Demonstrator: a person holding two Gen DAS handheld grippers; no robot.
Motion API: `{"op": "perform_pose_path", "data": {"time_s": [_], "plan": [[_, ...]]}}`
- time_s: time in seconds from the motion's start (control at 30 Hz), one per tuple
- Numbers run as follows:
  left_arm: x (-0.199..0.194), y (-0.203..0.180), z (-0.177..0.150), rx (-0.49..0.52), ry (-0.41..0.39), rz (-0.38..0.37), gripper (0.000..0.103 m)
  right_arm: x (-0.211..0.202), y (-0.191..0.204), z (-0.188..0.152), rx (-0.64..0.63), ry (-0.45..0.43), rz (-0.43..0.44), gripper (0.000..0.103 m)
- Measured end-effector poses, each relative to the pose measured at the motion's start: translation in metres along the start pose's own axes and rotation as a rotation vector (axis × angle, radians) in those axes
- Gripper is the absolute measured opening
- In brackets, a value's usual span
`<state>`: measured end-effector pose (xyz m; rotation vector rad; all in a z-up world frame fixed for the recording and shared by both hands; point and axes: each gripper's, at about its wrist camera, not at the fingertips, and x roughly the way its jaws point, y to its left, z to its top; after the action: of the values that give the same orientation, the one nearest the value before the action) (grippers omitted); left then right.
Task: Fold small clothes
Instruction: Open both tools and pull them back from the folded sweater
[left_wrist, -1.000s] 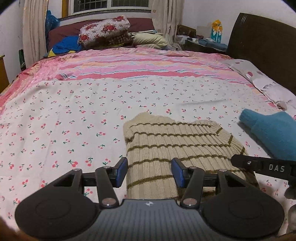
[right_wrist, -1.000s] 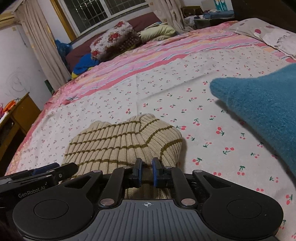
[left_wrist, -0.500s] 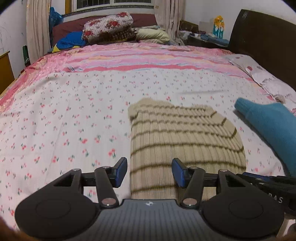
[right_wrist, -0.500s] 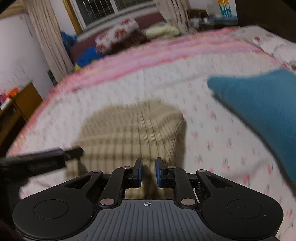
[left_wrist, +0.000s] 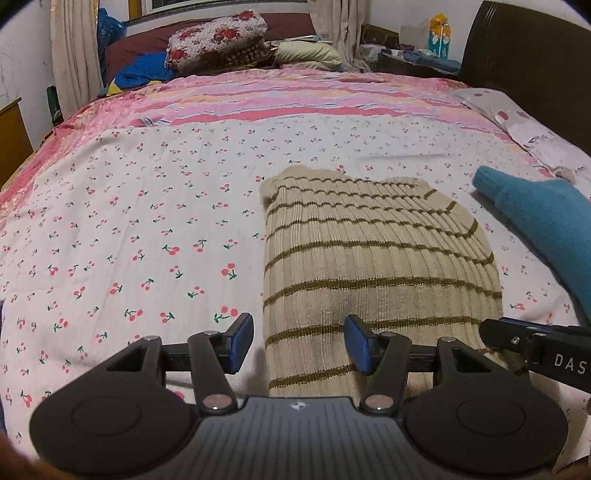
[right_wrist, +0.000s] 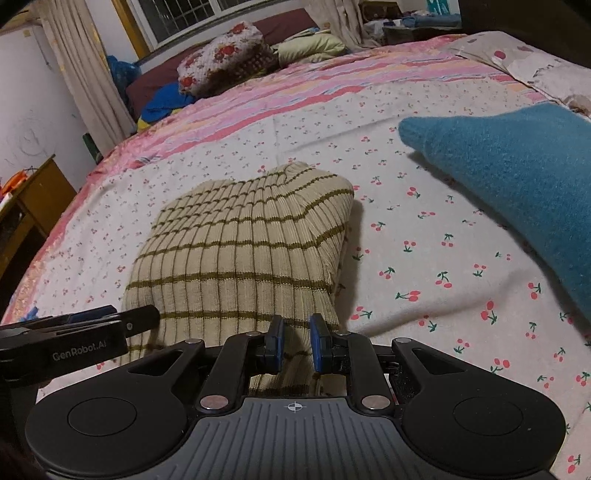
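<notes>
A folded beige ribbed sweater with olive stripes (left_wrist: 373, 258) lies on the cherry-print sheet (left_wrist: 147, 229); it also shows in the right wrist view (right_wrist: 240, 254). My left gripper (left_wrist: 299, 343) is open, its fingers straddling the sweater's near left edge. My right gripper (right_wrist: 296, 347) hovers over the sweater's near right corner, jaws a narrow gap apart with nothing between them. A teal knitted garment (left_wrist: 539, 225) lies to the right, also in the right wrist view (right_wrist: 517, 184).
A pink striped blanket (left_wrist: 295, 99) covers the far half of the bed, with floral pillows (left_wrist: 218, 44) beyond. A dark headboard (left_wrist: 532, 62) stands at right. A wooden cabinet (right_wrist: 26, 210) stands left of the bed.
Both grippers have pulled back and risen from the sweater. The right jaws have opened slightly. The sweater lies flatter and fully folded.
</notes>
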<state>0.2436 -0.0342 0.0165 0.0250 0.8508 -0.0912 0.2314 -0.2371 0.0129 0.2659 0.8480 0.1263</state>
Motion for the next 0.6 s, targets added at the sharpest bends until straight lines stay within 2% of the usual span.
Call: {"op": "perform_pose_path", "data": {"time_s": [0.27, 0.43, 0.6], "plan": [[-0.004, -0.001, -0.010, 0.005, 0.015, 0.035, 0.069, -0.009, 0.001, -0.005, -0.010, -0.001, -0.013, 0.017], [-0.022, 0.000, -0.035, -0.008, 0.009, 0.068, 0.084, -0.027, 0.002, -0.024, 0.010, -0.036, -0.016, 0.019], [-0.038, 0.003, -0.058, -0.040, 0.012, 0.058, 0.092, -0.043, 0.008, -0.047, -0.010, -0.044, -0.003, 0.019]]}}
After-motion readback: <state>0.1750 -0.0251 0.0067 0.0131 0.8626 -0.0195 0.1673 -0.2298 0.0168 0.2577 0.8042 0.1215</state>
